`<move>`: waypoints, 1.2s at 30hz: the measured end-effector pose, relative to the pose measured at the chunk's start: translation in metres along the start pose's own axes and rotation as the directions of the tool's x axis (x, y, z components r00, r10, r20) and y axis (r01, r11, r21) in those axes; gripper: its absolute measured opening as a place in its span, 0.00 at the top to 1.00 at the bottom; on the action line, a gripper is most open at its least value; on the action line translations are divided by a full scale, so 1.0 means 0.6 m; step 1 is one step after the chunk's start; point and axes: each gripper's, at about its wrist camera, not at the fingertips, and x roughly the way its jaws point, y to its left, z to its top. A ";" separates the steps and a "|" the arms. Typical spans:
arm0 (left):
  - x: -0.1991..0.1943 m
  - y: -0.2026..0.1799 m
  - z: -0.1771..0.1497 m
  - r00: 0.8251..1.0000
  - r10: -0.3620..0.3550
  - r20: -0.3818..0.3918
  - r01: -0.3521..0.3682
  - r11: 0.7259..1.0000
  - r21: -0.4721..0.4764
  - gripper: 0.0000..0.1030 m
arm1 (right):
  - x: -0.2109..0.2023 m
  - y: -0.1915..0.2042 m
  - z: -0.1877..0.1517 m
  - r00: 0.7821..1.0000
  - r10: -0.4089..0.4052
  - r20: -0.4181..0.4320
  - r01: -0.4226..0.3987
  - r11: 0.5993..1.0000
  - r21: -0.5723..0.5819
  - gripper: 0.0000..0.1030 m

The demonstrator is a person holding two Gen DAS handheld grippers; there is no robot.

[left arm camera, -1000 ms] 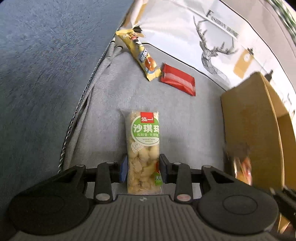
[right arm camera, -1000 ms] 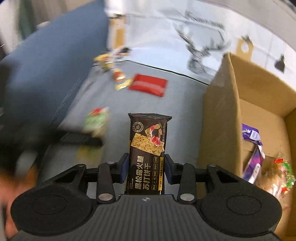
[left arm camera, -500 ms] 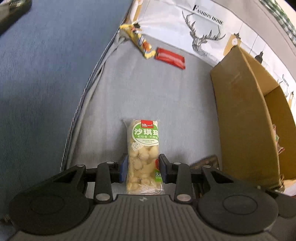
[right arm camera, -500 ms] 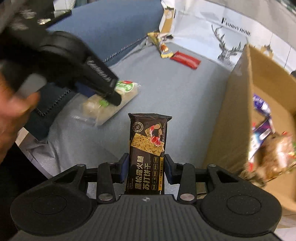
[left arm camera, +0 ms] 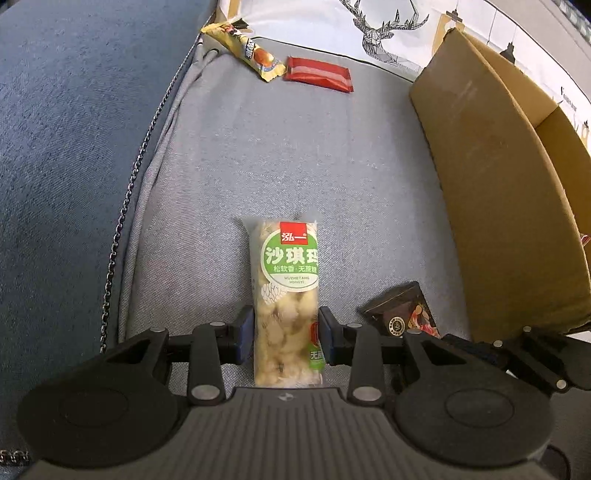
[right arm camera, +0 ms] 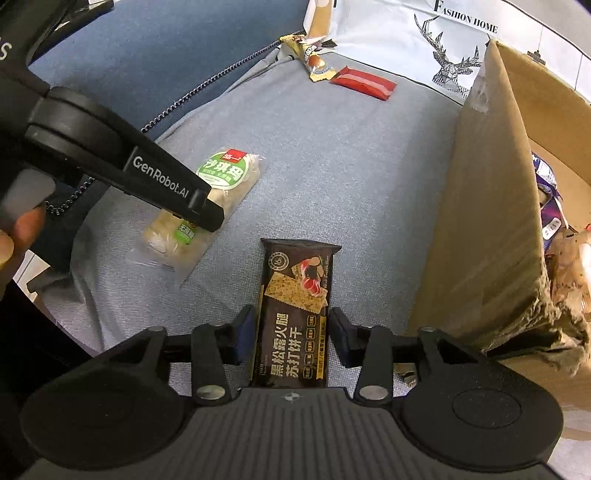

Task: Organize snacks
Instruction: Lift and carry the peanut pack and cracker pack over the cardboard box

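Observation:
My left gripper (left arm camera: 286,334) is shut on a clear green-labelled snack pack (left arm camera: 286,295), held over the grey cushion; the same pack shows in the right wrist view (right arm camera: 207,206) under the left gripper's arm. My right gripper (right arm camera: 293,332) is shut on a black cracker pack (right arm camera: 295,314), whose corner shows in the left wrist view (left arm camera: 402,314). A yellow snack bar (left arm camera: 245,51) and a red pack (left arm camera: 319,74) lie at the far end of the cushion. A cardboard box (right arm camera: 491,206) stands on the right with several snacks inside (right arm camera: 554,221).
The grey cushion (left arm camera: 295,155) lies on a blue sofa (left arm camera: 66,129), with a chain-like trim (left arm camera: 129,192) along its left edge. A white deer-print cushion (left arm camera: 384,26) stands at the back. The box's near flap (left arm camera: 491,192) stands upright.
Both grippers have pulled back toward the near end of the cushion, still holding their packs. The right gripper now sits beside the left, next to the box's near wall.

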 end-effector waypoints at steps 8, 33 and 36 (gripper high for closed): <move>0.007 0.001 -0.002 1.000 0.003 -0.017 -0.003 1.000 0.007 0.56 | 0.011 0.000 -0.003 1.000 0.002 -0.016 -0.002 1.000 -0.006 0.48; -0.043 -0.006 0.013 0.981 -0.057 0.188 0.064 0.997 -0.032 0.62 | -0.023 -0.010 -0.003 0.992 0.024 0.125 -0.031 0.998 0.056 0.60; -0.047 -0.004 0.018 0.974 -0.068 0.218 0.079 0.996 -0.045 0.62 | -0.034 -0.010 0.002 0.987 0.030 0.156 -0.040 0.997 0.062 0.60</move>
